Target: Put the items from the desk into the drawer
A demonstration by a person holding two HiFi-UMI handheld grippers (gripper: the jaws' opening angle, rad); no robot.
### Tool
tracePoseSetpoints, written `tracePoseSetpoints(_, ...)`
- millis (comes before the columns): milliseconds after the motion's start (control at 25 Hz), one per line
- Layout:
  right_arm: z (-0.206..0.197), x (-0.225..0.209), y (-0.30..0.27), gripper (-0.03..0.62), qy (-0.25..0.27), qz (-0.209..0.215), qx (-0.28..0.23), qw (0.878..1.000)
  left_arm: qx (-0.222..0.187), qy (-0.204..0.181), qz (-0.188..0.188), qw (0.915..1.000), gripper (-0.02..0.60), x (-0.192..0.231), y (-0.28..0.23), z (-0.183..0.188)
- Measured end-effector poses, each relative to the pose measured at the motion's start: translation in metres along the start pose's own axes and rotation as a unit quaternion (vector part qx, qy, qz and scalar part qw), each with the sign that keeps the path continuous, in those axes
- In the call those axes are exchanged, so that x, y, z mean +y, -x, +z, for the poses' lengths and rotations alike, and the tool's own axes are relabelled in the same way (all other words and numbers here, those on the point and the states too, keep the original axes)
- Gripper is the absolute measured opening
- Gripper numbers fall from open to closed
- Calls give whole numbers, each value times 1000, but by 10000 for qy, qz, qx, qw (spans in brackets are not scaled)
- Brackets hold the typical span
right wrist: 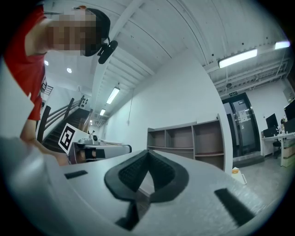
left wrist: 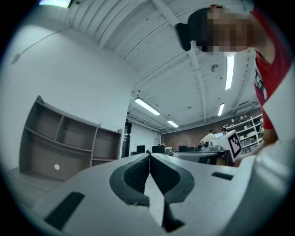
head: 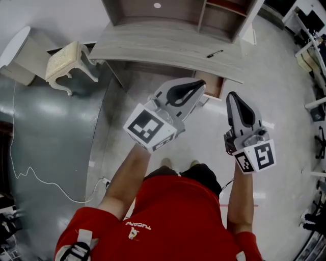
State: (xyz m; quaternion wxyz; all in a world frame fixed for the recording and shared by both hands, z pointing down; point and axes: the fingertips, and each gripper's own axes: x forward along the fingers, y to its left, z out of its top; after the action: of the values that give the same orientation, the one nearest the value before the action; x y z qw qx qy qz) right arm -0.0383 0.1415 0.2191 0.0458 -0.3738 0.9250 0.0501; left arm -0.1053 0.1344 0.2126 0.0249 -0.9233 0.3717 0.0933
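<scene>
Found the left gripper (head: 202,84) (left wrist: 150,154) fully closed, pads meeting along their length, nothing held. Found the right gripper (head: 231,95) (right wrist: 147,151) likewise closed at the tips and empty. Noted both held side by side, pointing toward the desk (head: 163,46).

Observed a black pen (head: 215,53) lying on the desk top, ahead of both grippers and roughly between their lines, touched by neither.

Noted a drawer (head: 216,86) pulled out under the desk edge, just beyond the left gripper's tip and left of the right gripper's tip. Partly covered by the left gripper; reddish-brown inside; contents not determinable.

Recorded a shelf unit (head: 173,10) (left wrist: 64,147) (right wrist: 193,140) at the back of the desk, farther ahead: compartments bare apart from one white round spot (head: 157,5) in the wide one.
</scene>
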Motion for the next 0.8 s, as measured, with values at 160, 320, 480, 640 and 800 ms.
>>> tracePoseSetpoints(160, -7, 1, -3, 3, -3, -80, 108, 9999, -7, 61, -66, 10000, 8, 6, 1, -3)
tracePoseSetpoints(320, -11, -6, -8, 3, -27, -133, 107, 9998, 38, 52, -124, 9999, 8, 11, -5, -8)
tracePoseSetpoints(480, -19, -21, -14, 3, -52, -85, 71, 9999, 81, 10, -74, 9999, 8, 19, -19, -16)
tracePoseSetpoints(640, -25, -51, -27, 3, -73, -23, 24, 10000, 221, -31, -9, 9998, 8, 31, -43, -30)
tracePoseSetpoints(800, -31, -94, -44, 3, 35, 55, 18, 10000, 375, -48, 57, 9993, 8, 47, -78, -47)
